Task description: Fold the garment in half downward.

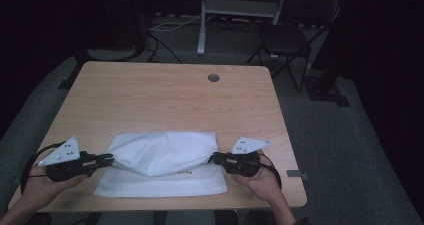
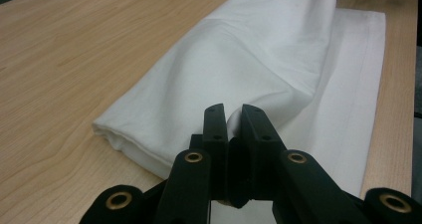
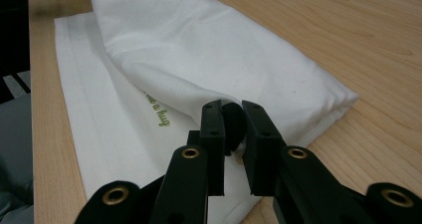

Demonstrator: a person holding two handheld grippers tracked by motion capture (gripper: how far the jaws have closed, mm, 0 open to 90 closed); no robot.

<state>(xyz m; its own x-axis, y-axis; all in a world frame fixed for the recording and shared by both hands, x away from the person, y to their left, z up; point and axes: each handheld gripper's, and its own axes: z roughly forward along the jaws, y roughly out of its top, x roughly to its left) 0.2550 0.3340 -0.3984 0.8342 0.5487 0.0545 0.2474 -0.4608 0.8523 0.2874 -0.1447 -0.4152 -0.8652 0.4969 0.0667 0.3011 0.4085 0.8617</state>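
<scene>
Pinched at both ends by the closed left gripper (image 1: 107,160) and right gripper (image 1: 214,158), a soft white folded cloth bag (image 1: 160,157) with illegible green lettering (image 3: 160,112) is held over the pale wood-grain bench (image 1: 165,95).

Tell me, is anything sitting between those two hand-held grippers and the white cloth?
Nothing visible. The left hand-held gripper and the right hand-held gripper each already pinch an end of the white cloth, whose upper layer is lifted over the lower on the table.

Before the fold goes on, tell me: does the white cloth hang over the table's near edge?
No, in the high view the white cloth lies wholly on the table, with bare wood along its near hem.
</scene>
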